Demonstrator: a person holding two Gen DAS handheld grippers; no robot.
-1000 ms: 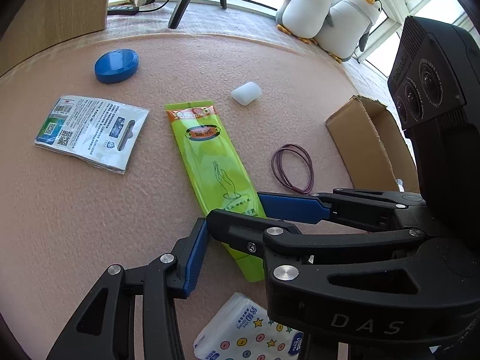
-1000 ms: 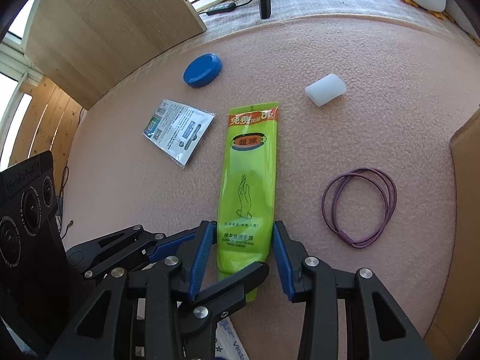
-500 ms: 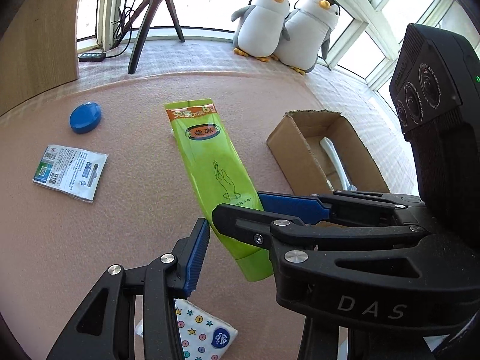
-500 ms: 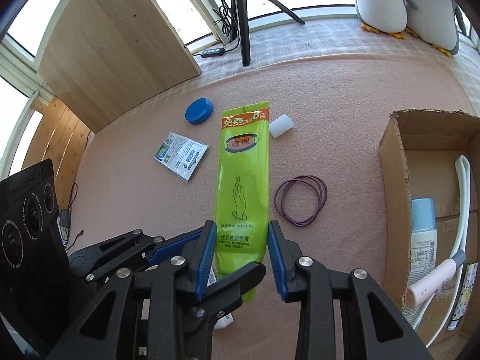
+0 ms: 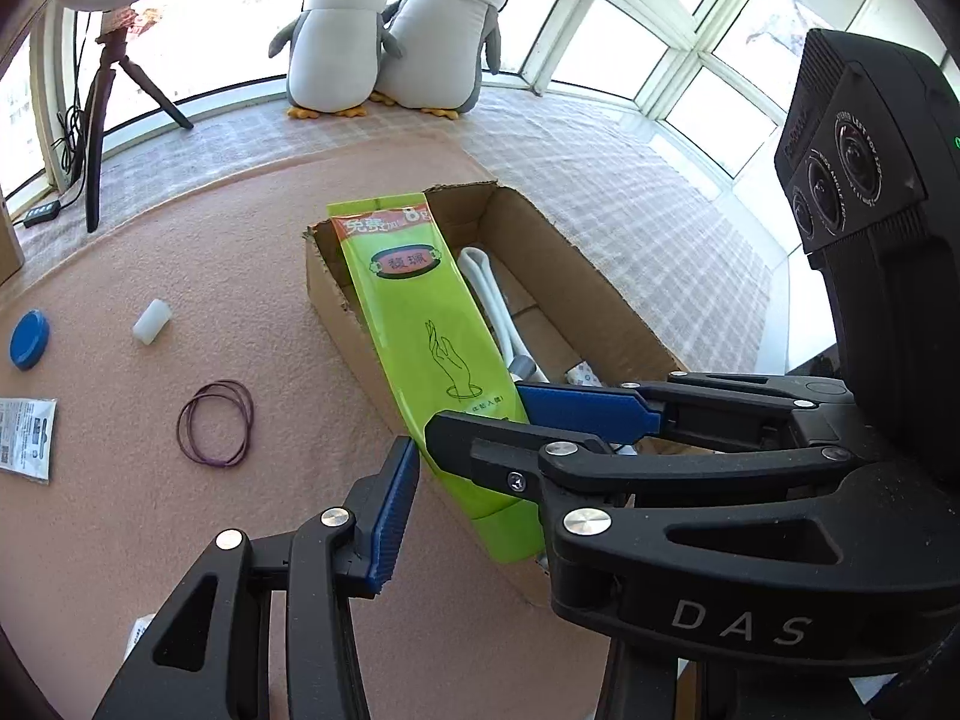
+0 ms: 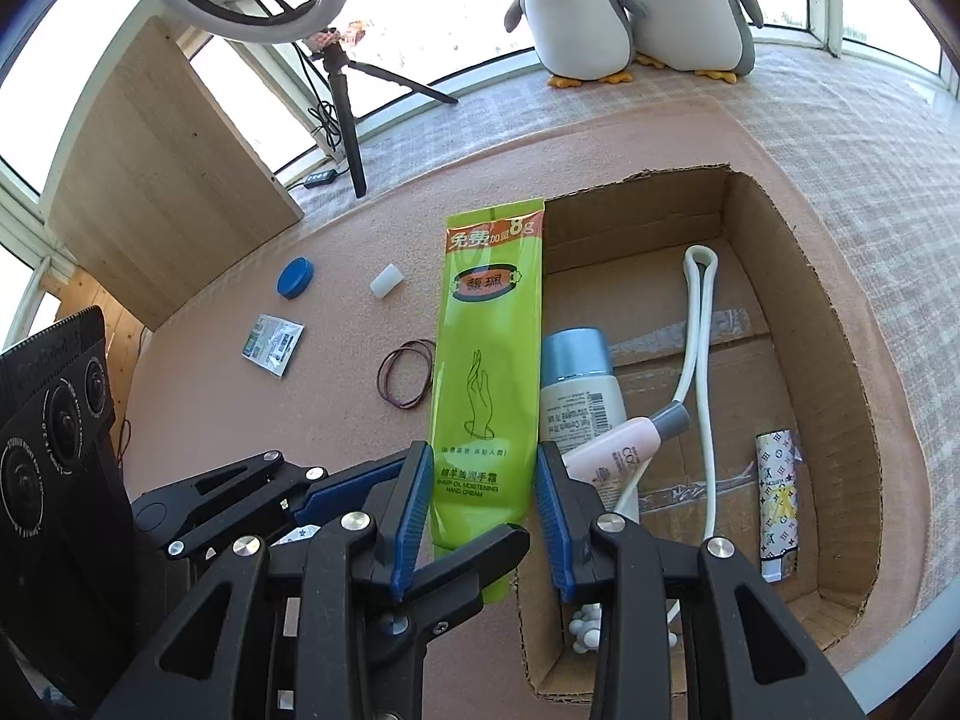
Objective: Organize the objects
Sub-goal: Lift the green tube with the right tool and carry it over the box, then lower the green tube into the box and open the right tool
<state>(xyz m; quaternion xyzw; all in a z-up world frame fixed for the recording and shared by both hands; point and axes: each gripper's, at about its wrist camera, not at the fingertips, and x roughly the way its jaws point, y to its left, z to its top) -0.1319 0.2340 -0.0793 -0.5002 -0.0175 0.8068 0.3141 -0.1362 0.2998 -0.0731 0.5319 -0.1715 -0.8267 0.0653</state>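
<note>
A green hand-cream tube [image 6: 489, 360] hangs in the air, lengthwise over the near-left wall of an open cardboard box [image 6: 780, 252]. My right gripper [image 6: 483, 510] is shut on its lower part, a blue pad pressing each long edge. In the left wrist view the same tube [image 5: 420, 312] slants above the box [image 5: 336, 300]. My left gripper [image 5: 474, 498] is open, its fingers either side of the tube's cap end. One left finger [image 6: 474, 564] crosses in front of that end. My right gripper [image 5: 477, 408] reaches in from the right.
In the box lie a blue-capped bottle [image 6: 576, 384], a pink bottle [image 6: 618, 450], a white cord [image 6: 699, 360] and a patterned tube [image 6: 777, 498]. On the pink mat left of it are purple rubber bands [image 5: 216, 423], a white cap [image 5: 151, 319], a blue lid [image 5: 29, 339] and a sachet [image 5: 24, 438]. Plush penguins [image 5: 396, 42] sit behind.
The right gripper closed on the tube and lifted it off the mat. Both grippers then swung right together, bringing the tube from above the mat to over the box's edge.
</note>
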